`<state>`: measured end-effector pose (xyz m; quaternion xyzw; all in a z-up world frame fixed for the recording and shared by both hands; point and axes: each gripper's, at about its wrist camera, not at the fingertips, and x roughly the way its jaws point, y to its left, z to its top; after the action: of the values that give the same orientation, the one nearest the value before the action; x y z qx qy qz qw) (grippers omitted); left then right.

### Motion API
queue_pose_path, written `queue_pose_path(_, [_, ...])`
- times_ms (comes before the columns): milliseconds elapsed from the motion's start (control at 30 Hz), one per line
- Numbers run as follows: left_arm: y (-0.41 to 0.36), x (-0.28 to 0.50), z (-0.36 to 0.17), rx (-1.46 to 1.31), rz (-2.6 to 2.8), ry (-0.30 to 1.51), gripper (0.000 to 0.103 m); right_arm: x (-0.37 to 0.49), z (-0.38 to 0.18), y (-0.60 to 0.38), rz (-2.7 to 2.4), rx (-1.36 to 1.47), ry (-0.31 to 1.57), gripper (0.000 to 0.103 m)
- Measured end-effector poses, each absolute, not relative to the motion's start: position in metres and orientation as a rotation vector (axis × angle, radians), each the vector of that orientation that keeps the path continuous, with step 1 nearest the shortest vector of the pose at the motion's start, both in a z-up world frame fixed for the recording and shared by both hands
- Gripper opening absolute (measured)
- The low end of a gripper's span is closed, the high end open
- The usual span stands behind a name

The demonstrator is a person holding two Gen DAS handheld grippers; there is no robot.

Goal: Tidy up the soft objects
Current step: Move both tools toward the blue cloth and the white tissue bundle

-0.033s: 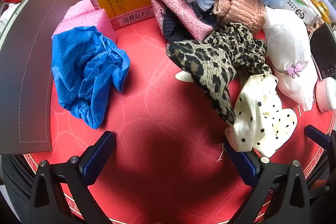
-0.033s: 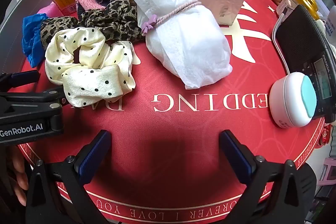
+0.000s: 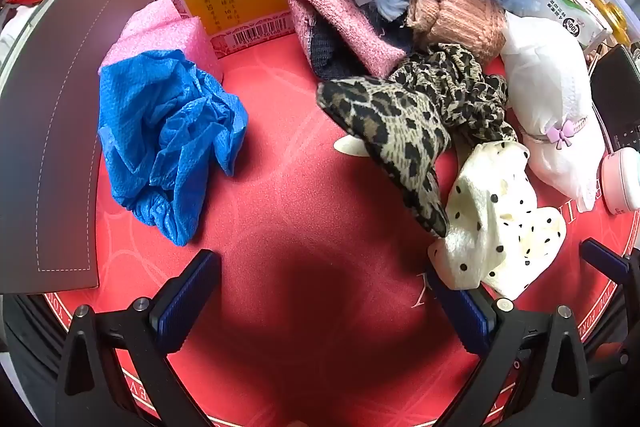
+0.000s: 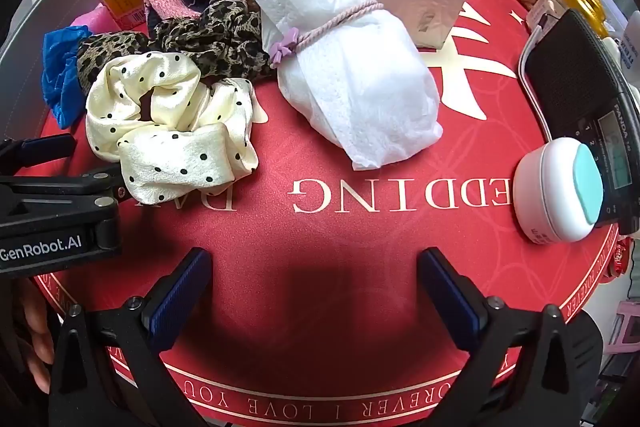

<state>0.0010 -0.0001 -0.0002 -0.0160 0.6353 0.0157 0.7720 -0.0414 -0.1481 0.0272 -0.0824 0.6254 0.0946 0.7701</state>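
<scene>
Gaping empty, both tools, left (image 3: 324, 297) and right (image 4: 314, 289), face a satiny dotted scrunchie (image 4: 168, 125) and crinkled blue plastic (image 3: 168, 143).

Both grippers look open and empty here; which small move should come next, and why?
Probably ease the left gripper right and forward onto the cream polka-dot scrunchie. Its jaws are open and empty, and the scrunchie lies loose on the red mat, just beside its right finger.

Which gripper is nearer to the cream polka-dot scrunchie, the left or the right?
Left. The left gripper has its right finger right beside the polka-dot scrunchie. The right gripper sits over bare red mat, with the scrunchie off to its left.
</scene>
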Motion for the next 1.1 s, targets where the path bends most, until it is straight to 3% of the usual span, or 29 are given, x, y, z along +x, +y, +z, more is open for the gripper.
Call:
queue_pose_path(433, [0.004, -0.004, 0.005, -0.005, 0.047, 1.341, 0.103, -0.036, 0.033, -0.15, 0.195, -0.174, 1.334, 0.103])
queue_pose_path(867, [0.024, -0.031, 0.088, 0.021, 0.079, 1.043, 0.103, -0.049, 0.115, -0.176, 0.195, -0.036, 0.966, 0.103])
queue_pose_path(1100, [0.012, -0.034, 0.104, 0.053, 0.025, 0.917, 0.103, -0.051, 0.12, -0.159, 0.213, -0.089, 0.899, 0.103])
